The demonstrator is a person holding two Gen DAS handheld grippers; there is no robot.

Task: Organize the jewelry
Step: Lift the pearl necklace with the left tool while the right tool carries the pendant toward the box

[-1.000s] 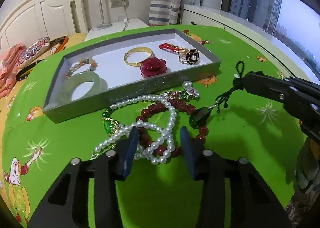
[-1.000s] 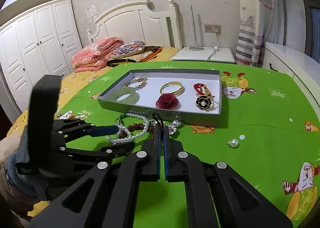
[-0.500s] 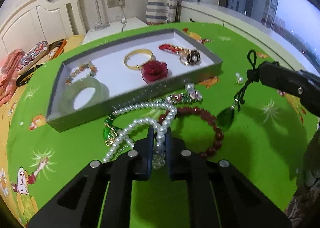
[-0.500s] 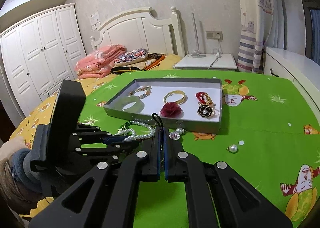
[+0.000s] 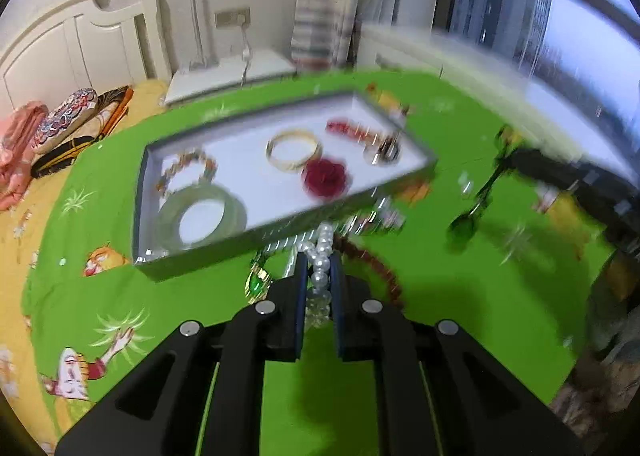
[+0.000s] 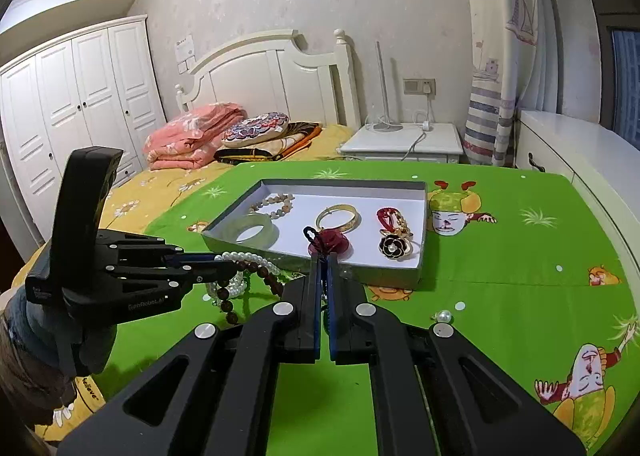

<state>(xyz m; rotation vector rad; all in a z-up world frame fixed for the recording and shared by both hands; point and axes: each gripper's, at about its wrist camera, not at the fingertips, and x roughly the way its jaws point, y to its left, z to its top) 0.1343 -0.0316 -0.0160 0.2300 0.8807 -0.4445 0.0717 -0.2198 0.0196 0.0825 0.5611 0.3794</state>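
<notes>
Jewelry tray: a shallow grey tray [image 6: 400, 280] with a white floor sits on the green cartoon-print cloth [image 6: 500, 296].
Tray contents: a pale jade bangle [image 6: 250, 233], a beaded bracelet [image 6: 274, 205], a gold bangle [image 6: 337, 217], a dark red rose piece [image 6: 334, 242], a red clip [image 6: 392, 216] and a black camellia brooch [image 6: 394, 247], all lying apart on the tray floor.
Loose jewelry: a pearl necklace [image 5: 320, 256] and a dark red bead bracelet [image 6: 256, 276] are bunched just in front of the tray's near wall; a green stone piece [image 5: 256, 282] lies beside them; one loose pearl [image 6: 443, 315] sits apart to the right on the cloth.
Left gripper [image 5: 319, 288]: jaws drawn close, clamped on the pearl necklace, whose strands hang between the fingers and are lifted off the cloth.
Right gripper [image 6: 323, 276]: jaws nearly together, pinching a dark knotted cord [image 6: 310, 234]; in the left wrist view a green teardrop pendant [image 5: 462, 226] dangles from that cord above the cloth.
Change from earlier: one second ago the left jaws stood wide over the pearls; now they grip them, and the strand has risen. The pendant has swung clear of the pile. The left view is motion-blurred.
</notes>
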